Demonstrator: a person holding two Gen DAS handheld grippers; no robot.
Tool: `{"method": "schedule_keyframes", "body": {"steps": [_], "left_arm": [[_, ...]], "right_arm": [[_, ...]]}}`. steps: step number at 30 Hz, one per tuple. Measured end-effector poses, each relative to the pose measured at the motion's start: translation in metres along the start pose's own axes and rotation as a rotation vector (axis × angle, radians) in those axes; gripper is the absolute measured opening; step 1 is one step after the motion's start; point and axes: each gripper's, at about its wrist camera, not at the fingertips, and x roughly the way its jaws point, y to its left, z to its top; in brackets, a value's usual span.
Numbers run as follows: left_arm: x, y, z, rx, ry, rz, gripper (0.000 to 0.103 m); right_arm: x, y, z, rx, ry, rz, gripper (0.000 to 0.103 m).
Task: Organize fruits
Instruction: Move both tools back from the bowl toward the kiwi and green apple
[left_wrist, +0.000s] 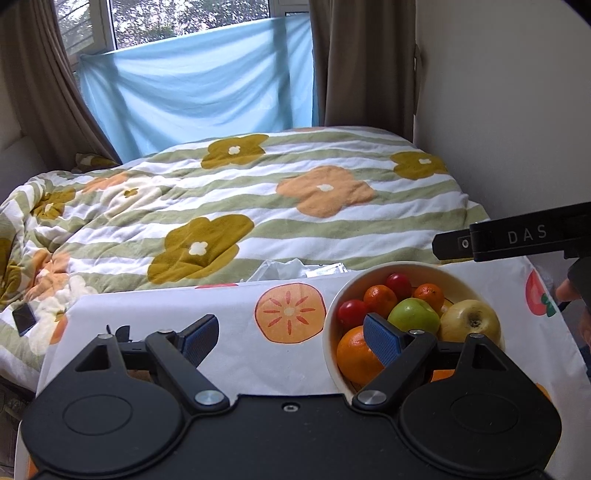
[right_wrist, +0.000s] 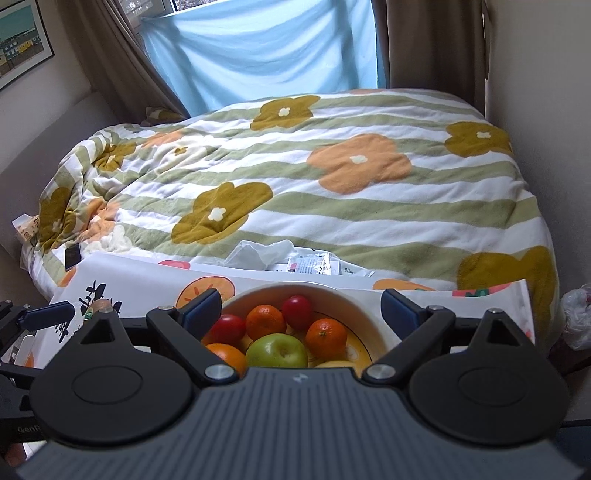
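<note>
A white bowl (left_wrist: 334, 317) (right_wrist: 369, 306) sits on a small table with a fruit-print cloth (left_wrist: 236, 317). It holds a green apple (left_wrist: 413, 314) (right_wrist: 277, 349), a yellow apple (left_wrist: 469, 319), a large orange (left_wrist: 354, 354) (right_wrist: 227, 354), two small oranges (left_wrist: 380, 299) (right_wrist: 266, 321) and two red round fruits (left_wrist: 351, 312) (right_wrist: 297, 310). My left gripper (left_wrist: 291, 339) is open and empty, its right finger over the bowl's near rim. My right gripper (right_wrist: 301, 308) is open and empty above the bowl; it shows in the left wrist view (left_wrist: 509, 238).
A bed with a flower-patterned quilt (left_wrist: 258, 199) lies just beyond the table. A phone (left_wrist: 24, 319) lies on the quilt at left. Crumpled paper and packets (right_wrist: 295, 260) lie behind the table. A wall (left_wrist: 517, 110) is on the right. A plastic bag (right_wrist: 576, 321) sits at far right.
</note>
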Motion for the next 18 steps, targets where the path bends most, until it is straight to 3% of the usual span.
{"method": "schedule_keyframes", "body": {"steps": [9,13,18], "left_arm": [[-0.062,0.011,-0.027,-0.047,-0.075,0.025,0.089],[-0.084,0.017,-0.044,-0.045,-0.101,0.061,0.099],[-0.101,0.037,-0.060,-0.069,-0.104,0.108,0.102]], "right_arm": [[-0.055,0.027,-0.016,-0.041,-0.038,-0.003,0.103],[-0.070,0.040,-0.028,-0.062,-0.043,0.022,0.103],[-0.079,0.063,-0.044,-0.111,-0.044,0.054,0.103]]}}
